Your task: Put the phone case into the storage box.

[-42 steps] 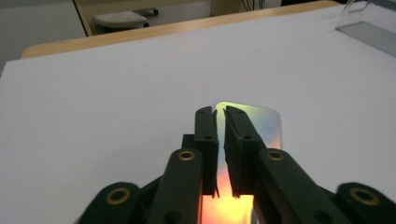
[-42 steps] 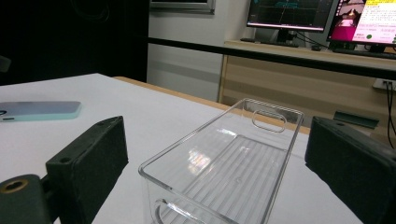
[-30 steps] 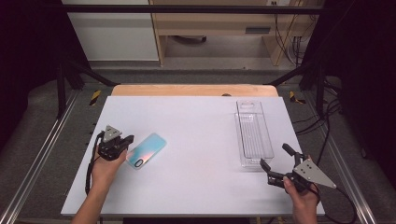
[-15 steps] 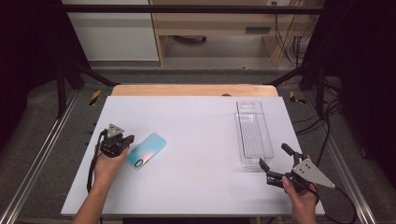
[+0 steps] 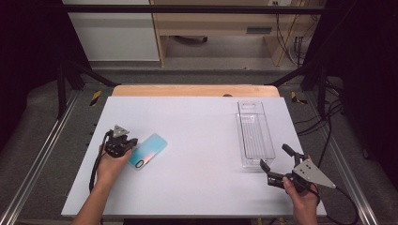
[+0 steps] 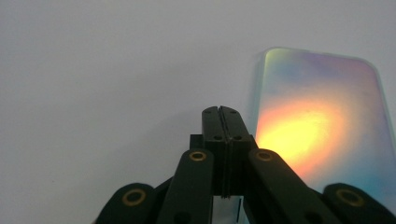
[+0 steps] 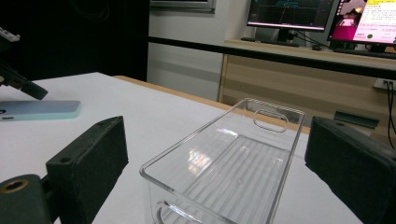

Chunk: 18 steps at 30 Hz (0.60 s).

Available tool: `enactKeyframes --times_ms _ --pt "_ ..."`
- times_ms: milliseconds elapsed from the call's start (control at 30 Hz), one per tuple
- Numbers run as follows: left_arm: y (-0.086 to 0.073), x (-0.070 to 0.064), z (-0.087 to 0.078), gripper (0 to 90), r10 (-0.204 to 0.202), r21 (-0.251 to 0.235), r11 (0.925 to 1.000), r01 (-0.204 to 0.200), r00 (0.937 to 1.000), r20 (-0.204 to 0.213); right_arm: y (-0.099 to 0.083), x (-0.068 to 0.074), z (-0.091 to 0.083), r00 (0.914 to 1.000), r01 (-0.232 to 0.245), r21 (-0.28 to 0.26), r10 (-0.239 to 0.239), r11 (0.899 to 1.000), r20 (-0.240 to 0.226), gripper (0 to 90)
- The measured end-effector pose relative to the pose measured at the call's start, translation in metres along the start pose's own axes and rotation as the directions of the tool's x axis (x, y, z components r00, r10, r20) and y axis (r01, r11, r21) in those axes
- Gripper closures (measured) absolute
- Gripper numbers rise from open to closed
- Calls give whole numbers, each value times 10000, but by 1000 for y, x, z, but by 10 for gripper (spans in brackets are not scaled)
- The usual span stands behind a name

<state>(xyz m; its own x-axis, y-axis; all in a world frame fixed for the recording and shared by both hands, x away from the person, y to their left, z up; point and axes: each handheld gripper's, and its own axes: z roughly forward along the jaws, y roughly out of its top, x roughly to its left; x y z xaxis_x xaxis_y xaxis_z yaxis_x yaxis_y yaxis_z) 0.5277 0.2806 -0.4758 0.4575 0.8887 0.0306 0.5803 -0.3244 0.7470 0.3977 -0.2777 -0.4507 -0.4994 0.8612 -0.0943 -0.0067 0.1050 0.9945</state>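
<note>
The white surface (image 5: 197, 140) fills the middle of the high view, with bare room across its centre and lower half. The clear bin (image 5: 255, 134) lies lengthwise at centre right, its near end short of the surface's lower edge and its right wall close to the right edge. The phone case (image 5: 148, 150) lies flat and tilted at left of centre, well apart from the bin.

The step in hand looks like getting hold of the case. The left gripper (image 5: 123, 145) sits at its lower left end, jaws pressed together with nothing between them, beside the case's long edge in the left gripper view (image 6: 322, 126). The next move probably calls for spreading them and nipping the thin rim. The right gripper (image 5: 277, 163) waits at lower right, jaws spread wide just before the bin's near end.
</note>
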Motion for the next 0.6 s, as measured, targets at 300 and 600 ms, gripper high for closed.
enactKeyframes --times_ms 300,600 --pt "0 -6 7 900 113 91 9999 -116 9996 251 -1 -2 -1 10000 -48 24 48 10000 55 62" --pt "3 -14 9 900 198 161 9997 -206 9986 482 -1 -4 -2 9999 -123 -3 123 9999 78 62"
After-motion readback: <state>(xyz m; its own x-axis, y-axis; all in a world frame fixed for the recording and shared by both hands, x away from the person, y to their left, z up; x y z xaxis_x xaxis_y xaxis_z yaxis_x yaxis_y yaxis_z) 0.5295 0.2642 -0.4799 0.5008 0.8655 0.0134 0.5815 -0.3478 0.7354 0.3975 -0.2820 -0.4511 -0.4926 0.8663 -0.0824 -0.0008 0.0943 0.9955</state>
